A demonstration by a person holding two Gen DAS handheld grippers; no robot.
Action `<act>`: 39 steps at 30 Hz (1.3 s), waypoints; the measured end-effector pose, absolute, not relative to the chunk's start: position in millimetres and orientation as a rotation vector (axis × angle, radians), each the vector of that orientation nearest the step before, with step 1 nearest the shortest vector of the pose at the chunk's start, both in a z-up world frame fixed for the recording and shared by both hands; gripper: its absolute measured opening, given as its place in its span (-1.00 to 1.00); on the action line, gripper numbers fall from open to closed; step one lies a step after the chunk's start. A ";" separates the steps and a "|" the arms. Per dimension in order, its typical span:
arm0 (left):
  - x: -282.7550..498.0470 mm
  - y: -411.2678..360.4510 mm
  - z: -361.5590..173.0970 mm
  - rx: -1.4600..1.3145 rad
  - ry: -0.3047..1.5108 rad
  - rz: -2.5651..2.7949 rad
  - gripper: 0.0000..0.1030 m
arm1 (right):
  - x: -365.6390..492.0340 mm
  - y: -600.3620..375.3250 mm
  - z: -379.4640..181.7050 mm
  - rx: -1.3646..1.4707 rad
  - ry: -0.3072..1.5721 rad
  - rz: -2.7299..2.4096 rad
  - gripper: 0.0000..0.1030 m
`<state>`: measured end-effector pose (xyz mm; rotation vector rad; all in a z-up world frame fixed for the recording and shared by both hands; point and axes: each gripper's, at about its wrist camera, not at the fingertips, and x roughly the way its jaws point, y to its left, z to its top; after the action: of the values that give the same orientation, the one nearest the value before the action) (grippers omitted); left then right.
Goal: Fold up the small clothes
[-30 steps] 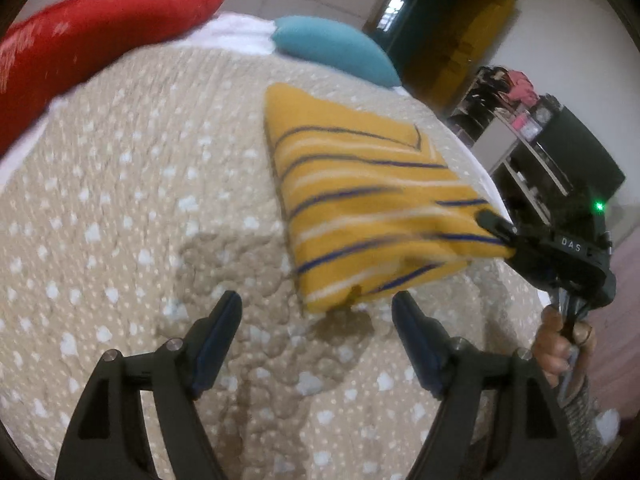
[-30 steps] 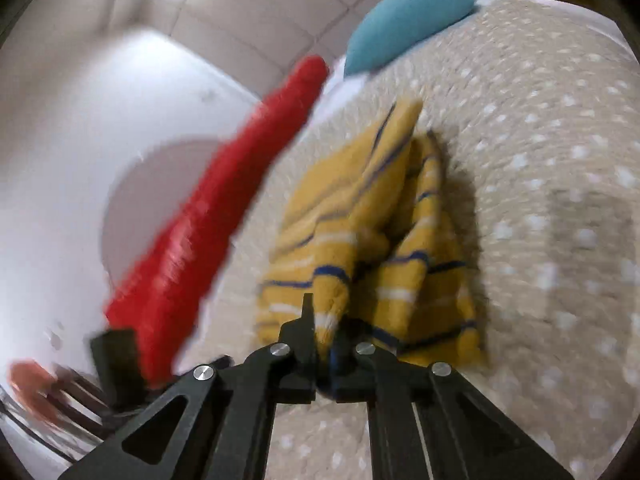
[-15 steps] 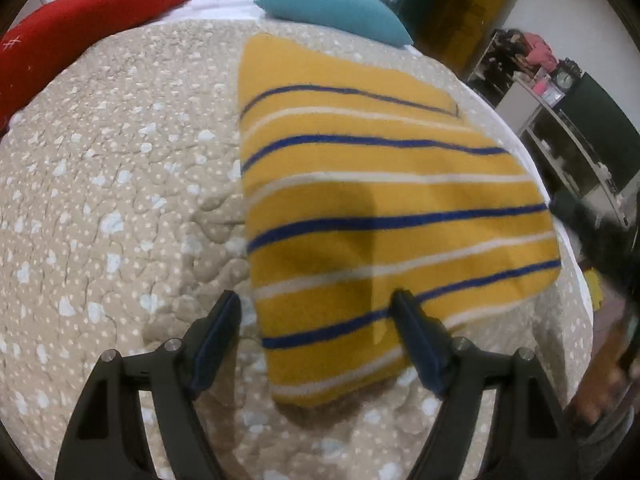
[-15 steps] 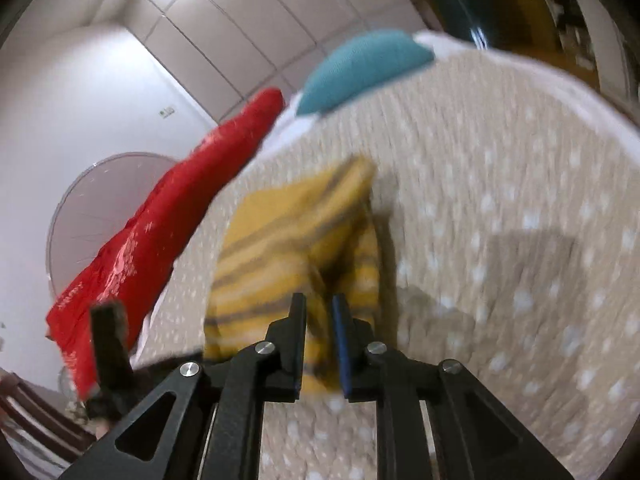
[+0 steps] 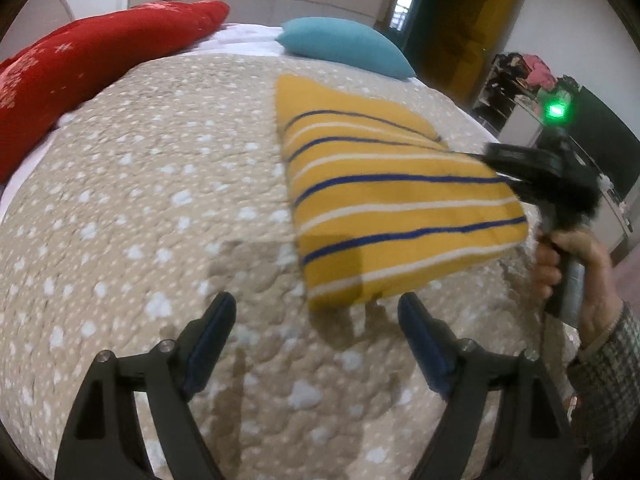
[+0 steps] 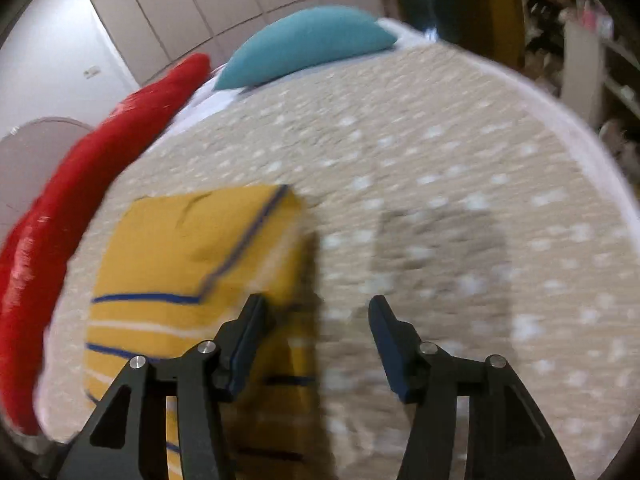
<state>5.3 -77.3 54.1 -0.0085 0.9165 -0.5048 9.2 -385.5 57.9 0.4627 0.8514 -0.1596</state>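
Room: you are working over a bed (image 5: 120,200) with a beige dotted quilt; a red pillow (image 5: 80,64) and a teal pillow (image 5: 344,46) lie at its far end, well clear of the work, and shelves and a dark doorway stand off to the right.
Garment: the yellow striped garment (image 5: 392,204) lies folded flat on the quilt, between the middle of the bed and its right edge, so both hands can reach it.
Fold: in the right wrist view a top layer (image 6: 192,236) lies doubled over the lower part, its blue-trimmed edge running on a slant; this reads as a fold just laid down.
Left tool: your left tool (image 5: 316,340) hovers wide and empty, just short of the near corner of the garment, likely ready to pin or pick that corner.
Right tool: your right tool (image 6: 316,332) has just been opening; nothing is between its jaws, and its left finger (image 6: 248,336) sits over the right edge of the cloth.
Right hand: your hand (image 5: 576,264) holds the handle beside the bed's right edge, the tool reaching in over the cloth.
Next, as a judgement: another fold or a smoothing pass seems due.
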 end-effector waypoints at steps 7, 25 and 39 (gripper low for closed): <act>2.0 -72.6 31.8 0.037 0.915 -0.419 0.60 | -53.3 -364.1 104.7 0.390 0.702 -0.107 0.12; -23.7 -70.1 15.5 0.090 0.809 -0.435 0.75 | -4.5 -235.0 68.6 0.257 0.853 0.077 -0.06; -22.5 -69.5 15.7 0.092 0.816 -0.452 0.81 | -38.3 -246.7 119.4 0.180 0.739 0.046 0.16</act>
<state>-22.5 -69.5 15.7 0.0921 0.8157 -0.4521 -38.3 -246.7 119.4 0.1797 0.7388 0.0459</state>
